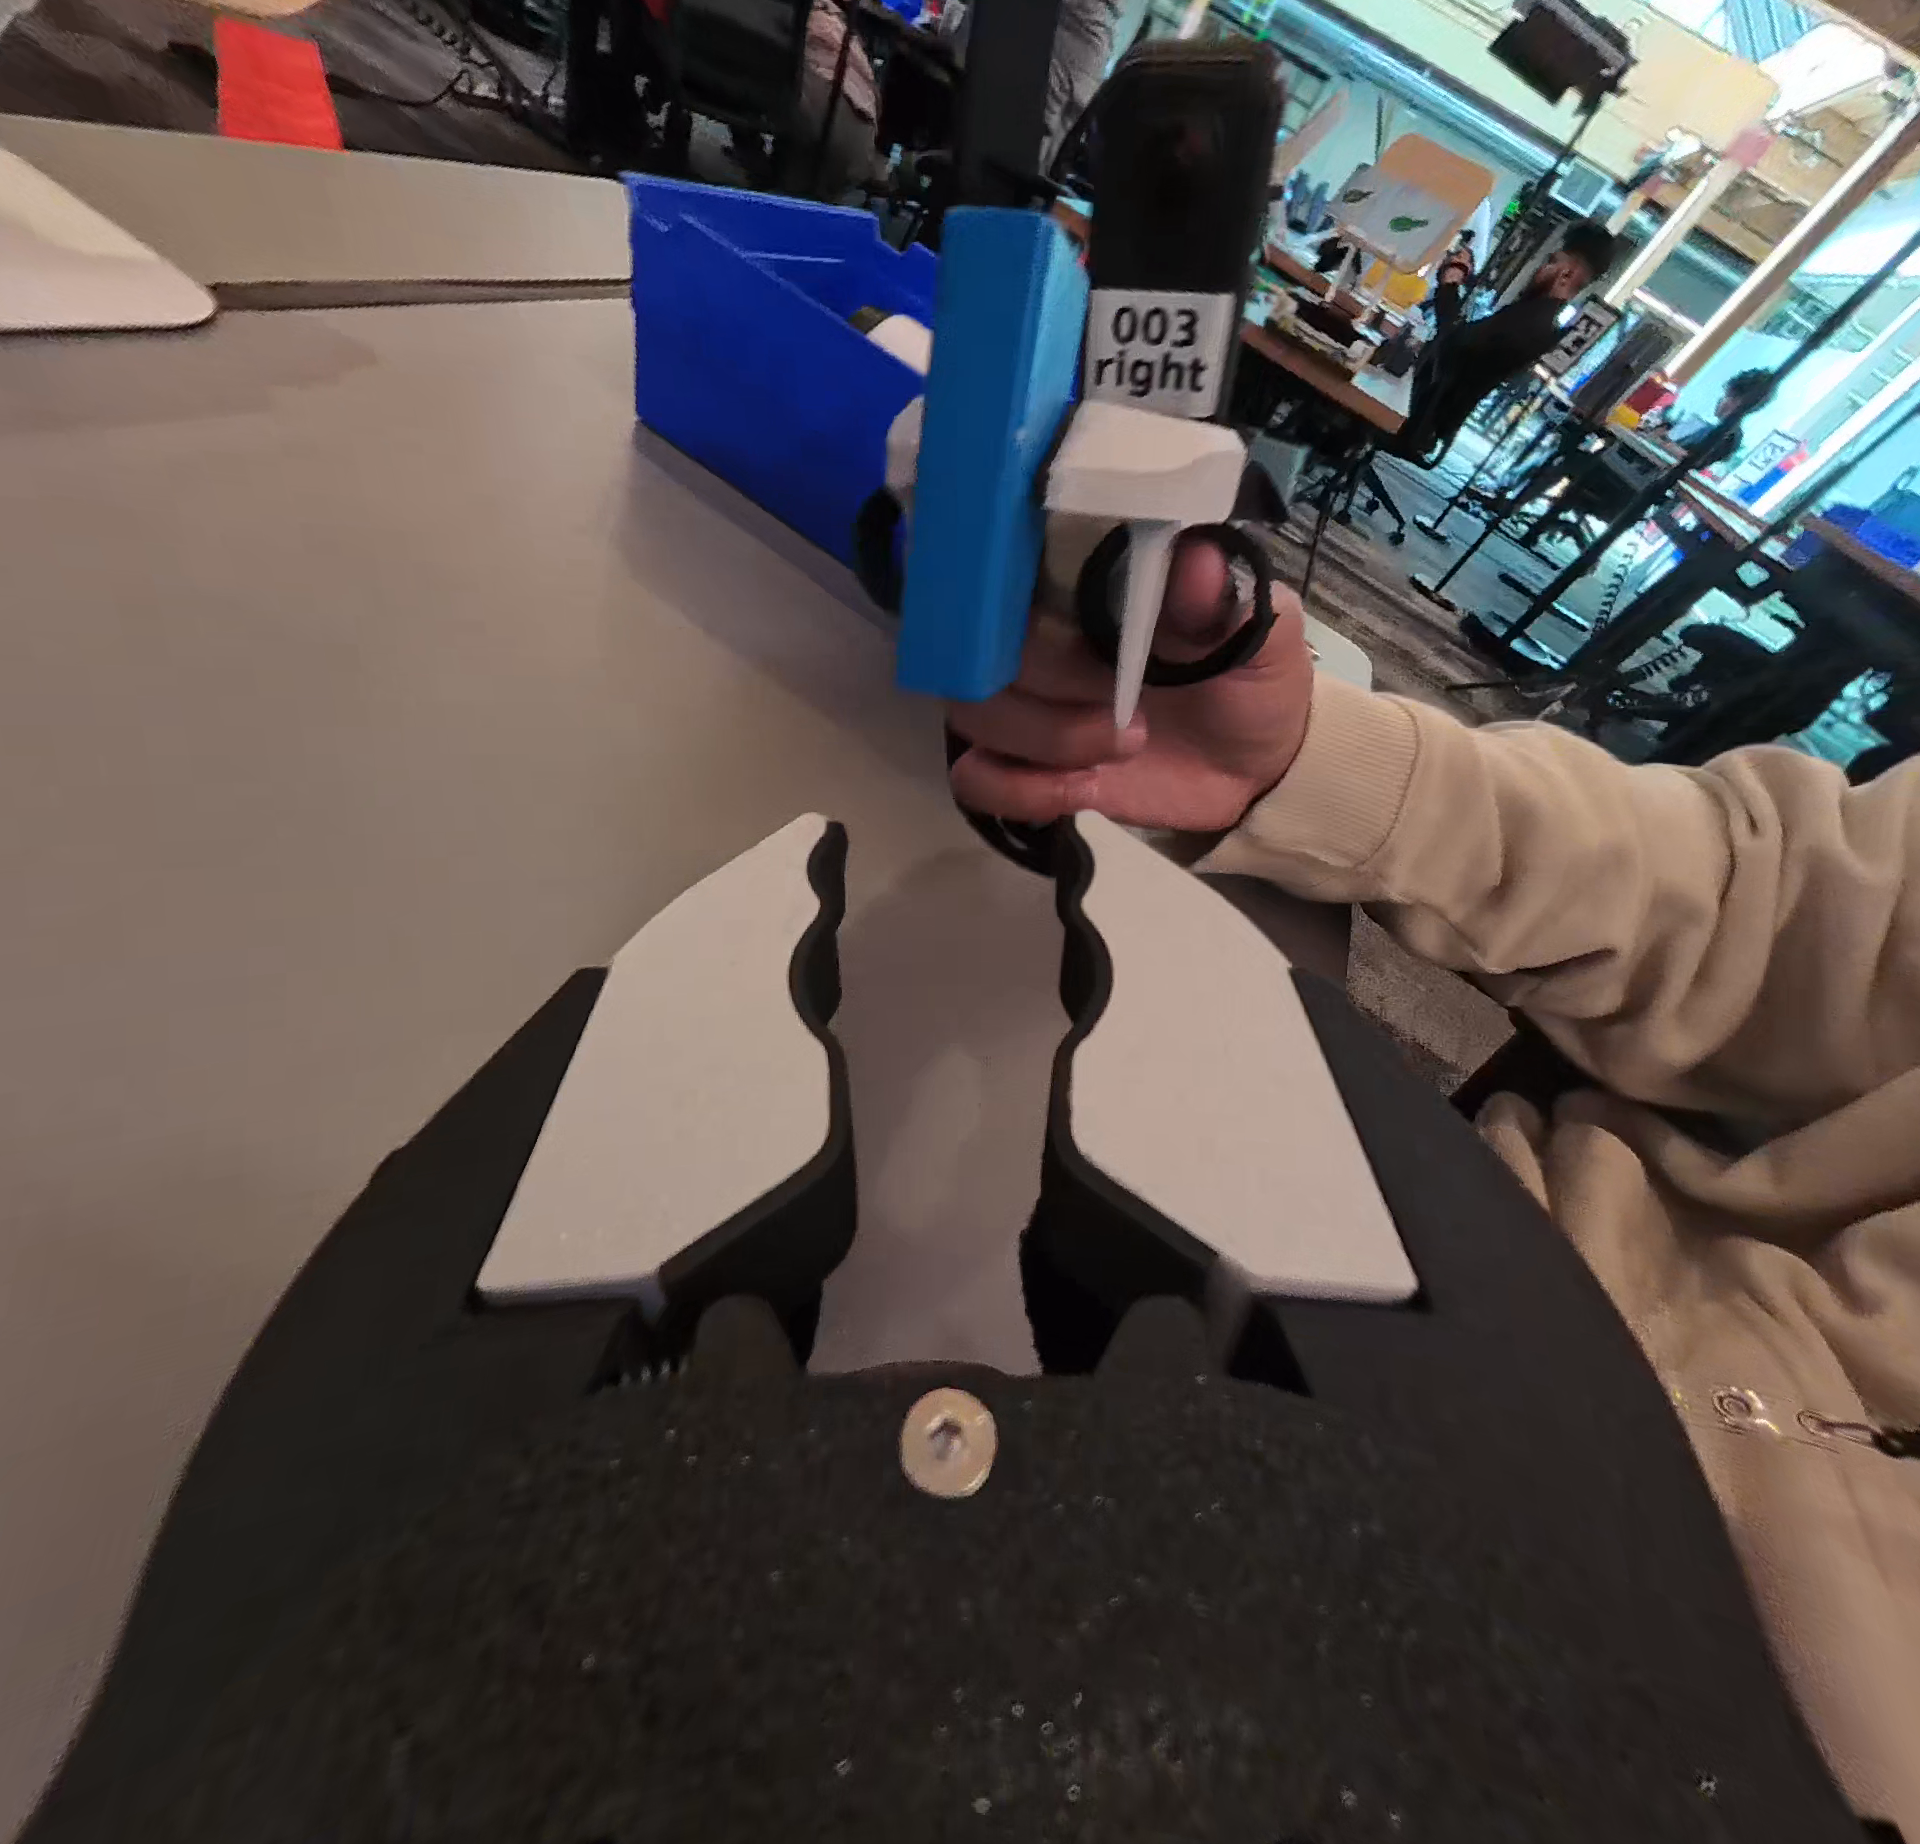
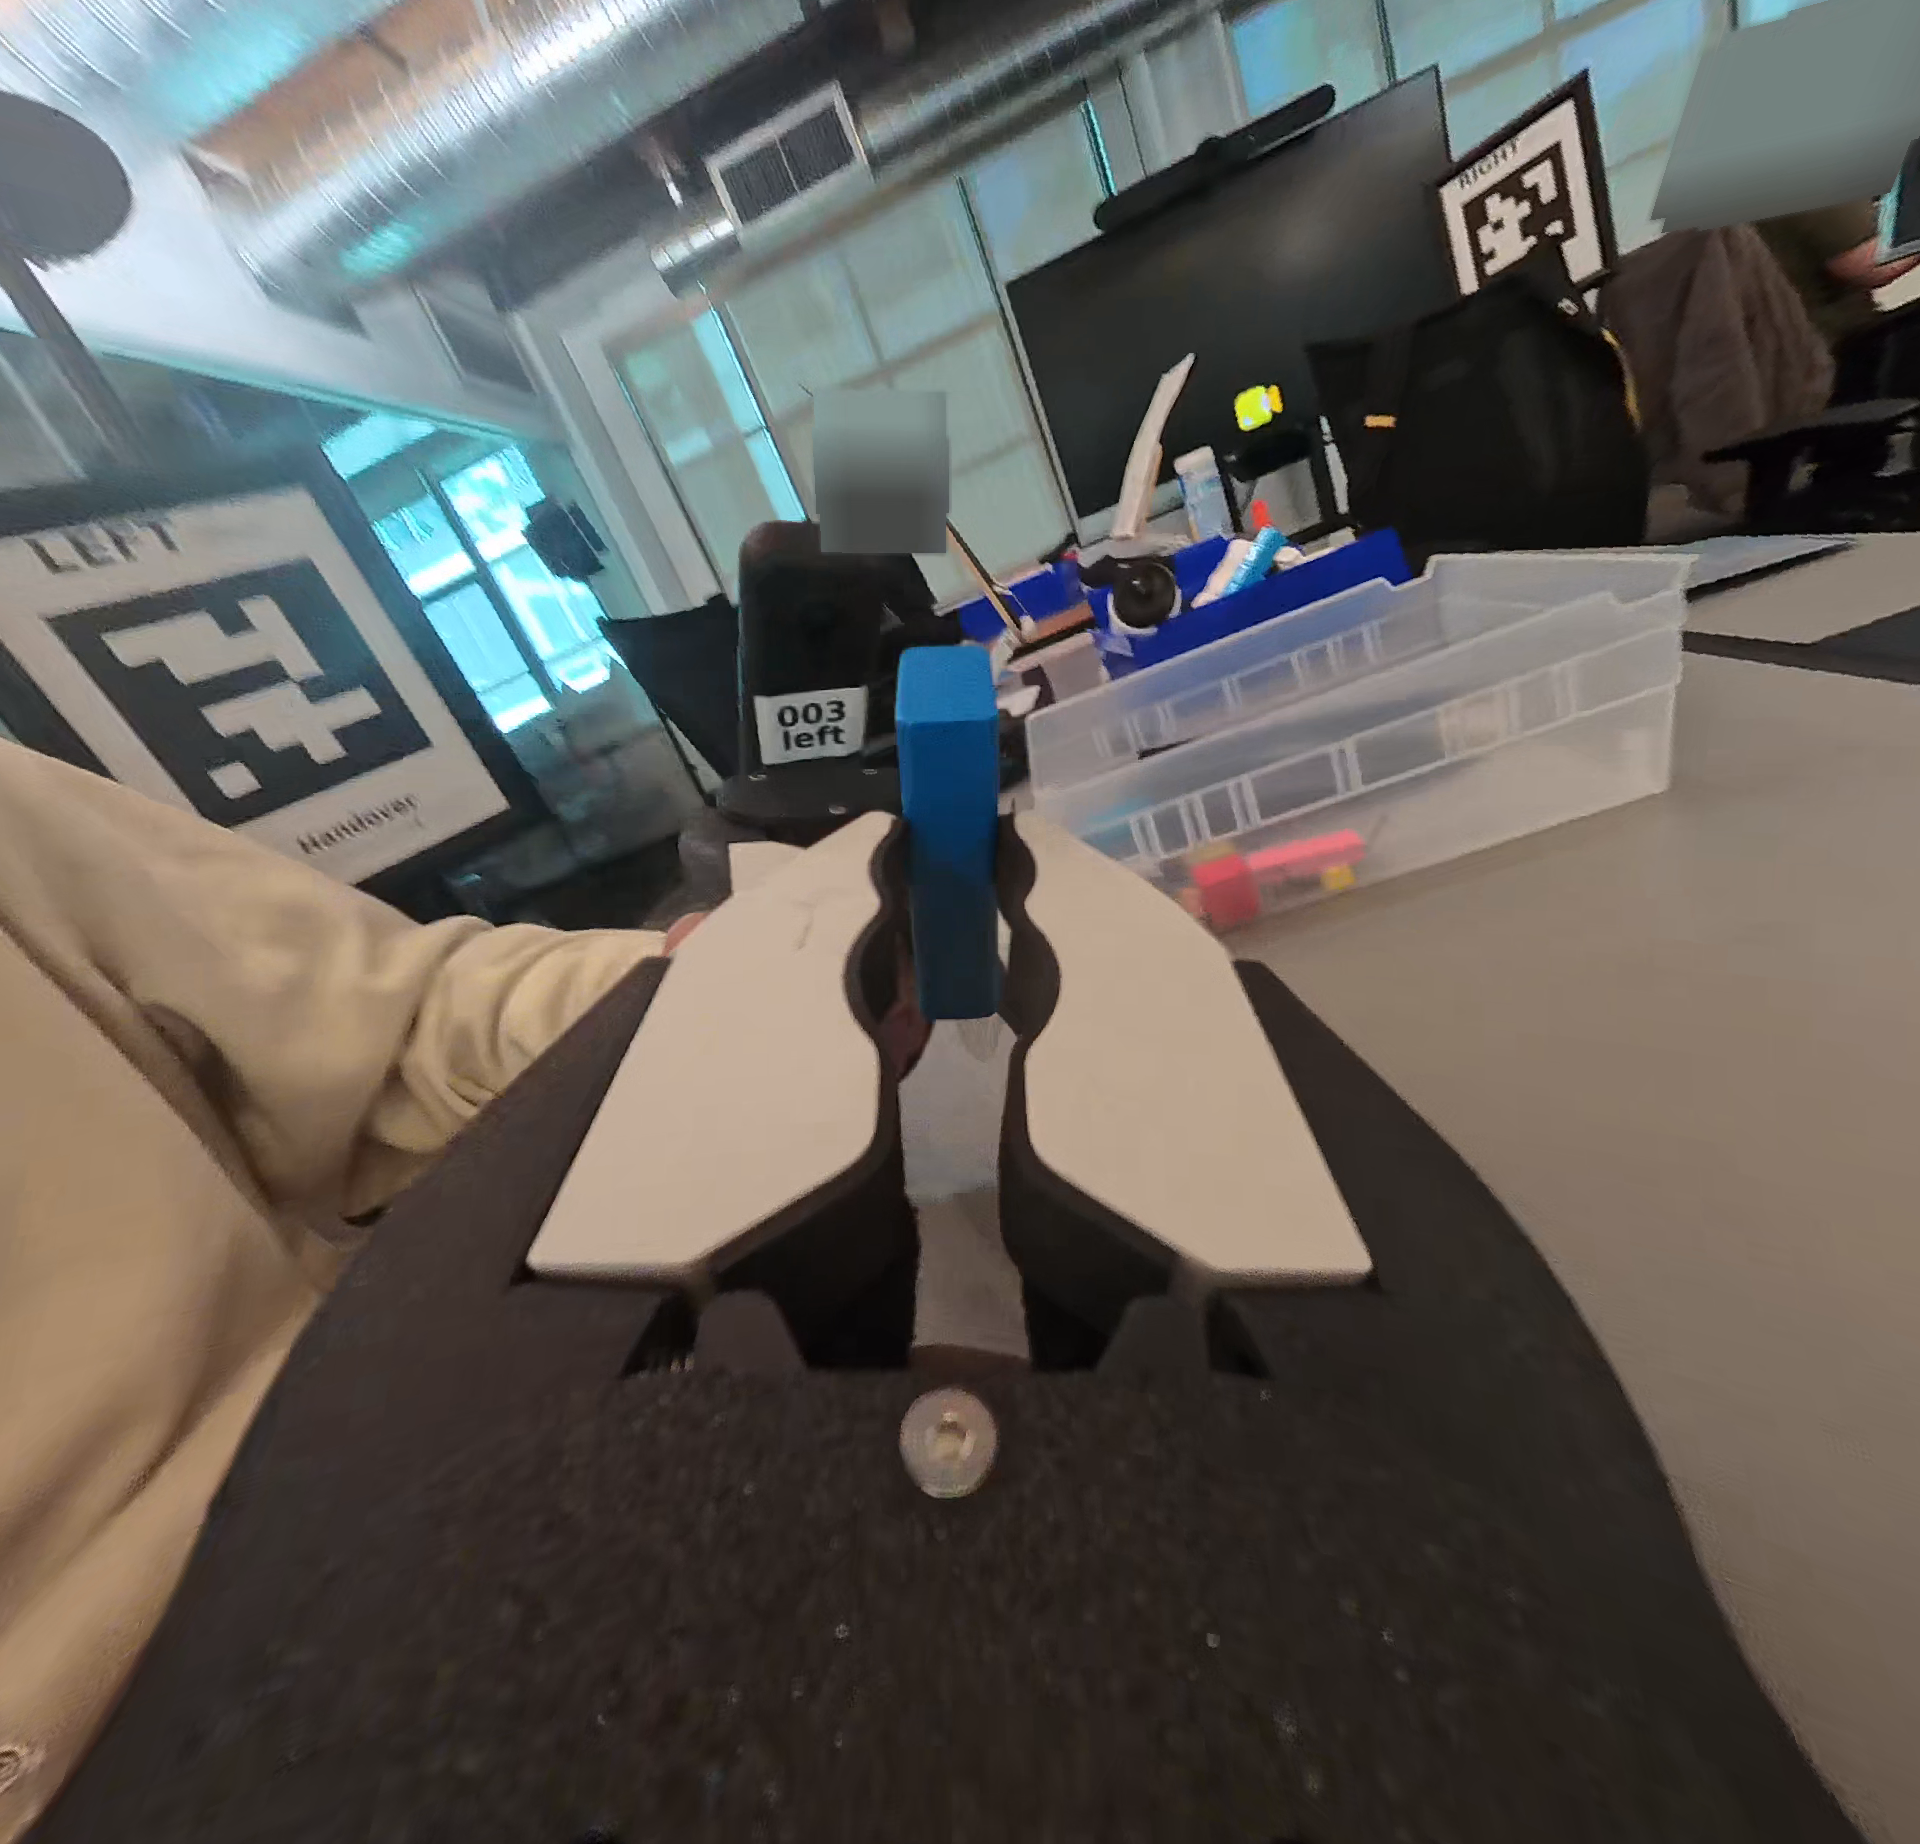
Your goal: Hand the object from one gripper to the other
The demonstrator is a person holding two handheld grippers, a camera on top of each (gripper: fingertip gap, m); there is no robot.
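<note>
grey table (image 1: 312, 651) in a busy workshop, blue bin (image 1: 758, 360) at the back and clear stacked trays (image 2: 1403, 693) off to the side. my right gripper (image 2: 951, 859) is pinching the blue block (image 2: 948, 838) upright between its fingertips. my left gripper (image 1: 951, 849) is spread with nothing in it, pointed at the block, just short of it.

Blue rectangular block (image 2: 948, 838), upright, clamped in right gripper (image 2: 951, 864).
</note>
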